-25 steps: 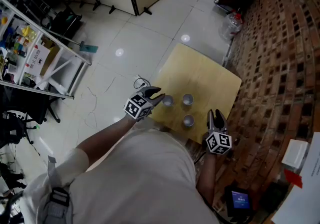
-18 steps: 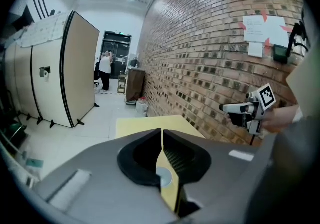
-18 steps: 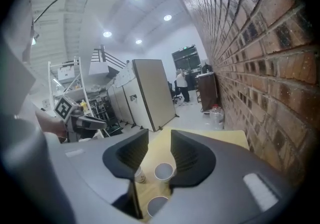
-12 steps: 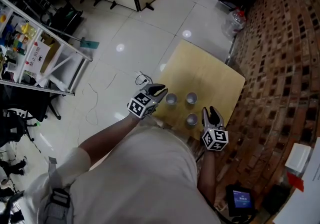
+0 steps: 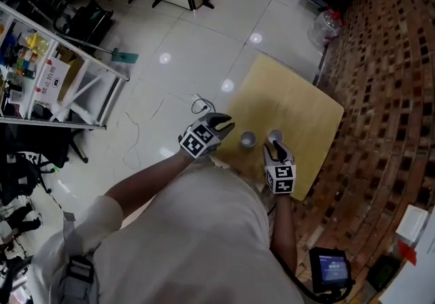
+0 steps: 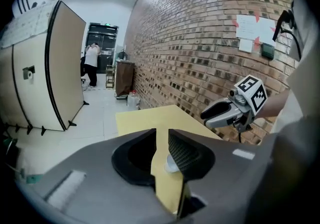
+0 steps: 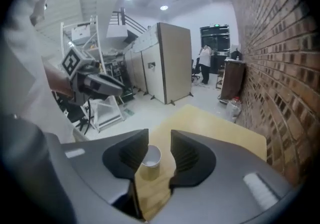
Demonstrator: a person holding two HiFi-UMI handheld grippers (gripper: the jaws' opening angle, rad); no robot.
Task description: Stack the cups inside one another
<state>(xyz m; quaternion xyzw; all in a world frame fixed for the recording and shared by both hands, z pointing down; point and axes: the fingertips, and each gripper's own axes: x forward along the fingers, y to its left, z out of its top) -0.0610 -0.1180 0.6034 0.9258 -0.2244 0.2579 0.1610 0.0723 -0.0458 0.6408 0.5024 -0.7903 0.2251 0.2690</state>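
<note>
Cup (image 7: 150, 158) empty, upright on table (image 7: 220, 128) — between parted right tool (image 7: 159, 140) jaws.

The cups (image 5: 248, 139) look shiny metal, the table (image 5: 292, 102) matt pale wood, the floor (image 5: 197, 44) glossy tile, the wall (image 5: 387, 58) rough brick.

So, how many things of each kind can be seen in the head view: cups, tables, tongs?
Small pale round cups: 2
Square light wooden table: 1
Grey handheld tongs: 2 (left tongs, jaws just opened wider, nothing gripped between them; right tongs)
Total: 5
</note>
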